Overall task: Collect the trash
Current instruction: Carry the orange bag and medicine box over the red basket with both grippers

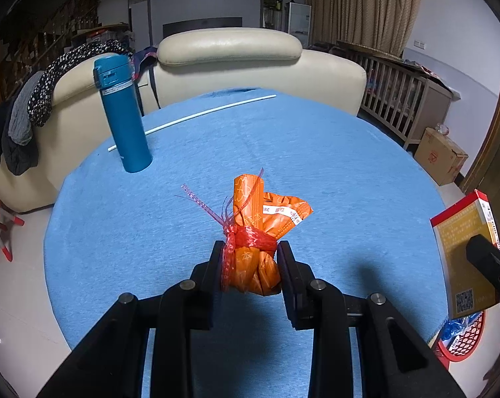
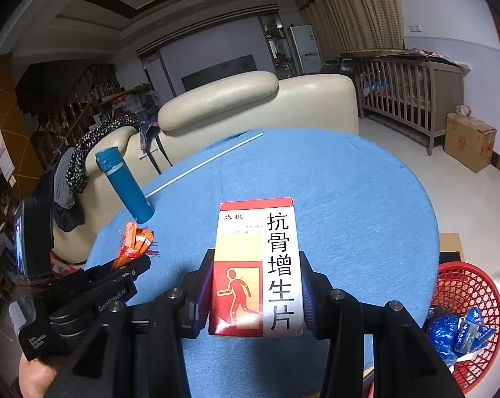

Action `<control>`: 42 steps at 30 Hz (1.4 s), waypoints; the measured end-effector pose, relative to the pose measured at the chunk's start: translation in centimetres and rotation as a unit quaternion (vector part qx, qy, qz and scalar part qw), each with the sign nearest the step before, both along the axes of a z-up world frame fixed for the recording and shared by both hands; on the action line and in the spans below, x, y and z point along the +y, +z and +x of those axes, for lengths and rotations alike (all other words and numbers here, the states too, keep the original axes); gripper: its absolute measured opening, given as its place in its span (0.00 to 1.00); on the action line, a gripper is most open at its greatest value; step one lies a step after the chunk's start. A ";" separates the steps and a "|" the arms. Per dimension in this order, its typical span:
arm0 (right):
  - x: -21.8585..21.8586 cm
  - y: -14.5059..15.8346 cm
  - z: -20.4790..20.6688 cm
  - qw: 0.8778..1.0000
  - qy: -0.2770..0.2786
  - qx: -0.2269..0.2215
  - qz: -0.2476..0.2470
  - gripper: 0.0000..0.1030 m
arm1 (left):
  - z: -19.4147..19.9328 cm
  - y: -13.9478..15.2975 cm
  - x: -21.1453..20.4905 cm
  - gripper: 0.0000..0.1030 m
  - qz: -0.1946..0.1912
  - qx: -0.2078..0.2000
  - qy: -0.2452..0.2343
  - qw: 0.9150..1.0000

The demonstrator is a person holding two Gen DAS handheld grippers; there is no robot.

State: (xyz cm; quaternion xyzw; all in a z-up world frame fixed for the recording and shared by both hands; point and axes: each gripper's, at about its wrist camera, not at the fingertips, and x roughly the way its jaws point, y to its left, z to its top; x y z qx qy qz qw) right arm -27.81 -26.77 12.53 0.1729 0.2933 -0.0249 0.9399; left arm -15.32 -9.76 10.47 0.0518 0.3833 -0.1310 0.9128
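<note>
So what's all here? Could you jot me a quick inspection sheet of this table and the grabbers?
Surface: round table with blue cloth.
Job's things: orange wrapper bundle tied with red netting; medicine box; red basket beside the table, blue packets inside.
Clutter: teal bottle upright; thin white rod lying flat.
Grippers: left gripper shut on the bundle; right gripper shut on the box.
Cables: nothing seen.
Surroundings: cream sofa draped with clothes, wooden crib, cardboard box.
</note>
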 end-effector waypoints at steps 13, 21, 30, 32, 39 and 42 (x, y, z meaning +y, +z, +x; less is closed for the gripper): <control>-2.5 -0.5 -1.5 1.000 -0.022 -0.007 0.021 0.46 | -1.8 0.0 -3.1 0.31 0.015 -0.003 -0.035 0.999; -5.5 -1.6 -2.8 0.998 -0.044 -0.010 0.049 0.46 | -2.8 -0.3 -6.6 0.31 0.037 0.000 -0.064 0.997; -10.5 -2.7 -5.5 0.993 -0.089 -0.016 0.078 0.46 | -4.4 -0.1 -12.0 0.31 0.059 -0.002 -0.111 0.992; -11.8 -3.1 -6.2 0.991 -0.101 -0.016 0.083 0.46 | -4.9 -0.2 -13.2 0.31 0.063 0.002 -0.120 0.991; -15.7 -4.5 -8.9 0.984 -0.143 -0.012 0.101 0.46 | -6.2 -0.6 -17.1 0.31 0.072 0.006 -0.155 0.985; -17.0 -4.8 -10.0 0.982 -0.157 -0.011 0.103 0.46 | -6.8 -0.8 -18.5 0.31 0.075 0.007 -0.169 0.983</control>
